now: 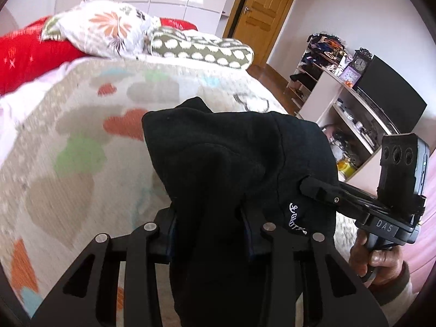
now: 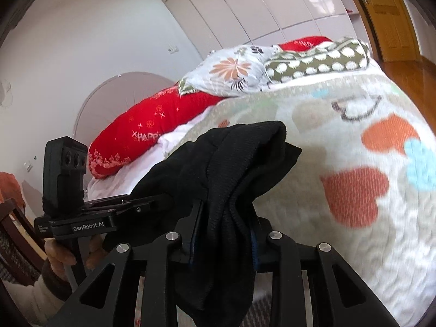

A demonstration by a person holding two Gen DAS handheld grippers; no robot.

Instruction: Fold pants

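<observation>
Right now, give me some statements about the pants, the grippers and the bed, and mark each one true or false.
1. Both grippers are clamped on the black pants. True: the left gripper and the right gripper each pinch bunched fabric.
2. The pants lie flat on the bed. False: they hang from the grippers above the heart-print bedspread.
3. The red pillow sits at the head of the bed. True.
4. The pants are blue. False: they are black.
5. The wooden door is behind the bed. True.

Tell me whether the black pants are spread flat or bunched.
Bunched: the black pants hang in folds, clamped by left gripper and right gripper above the bed.
</observation>
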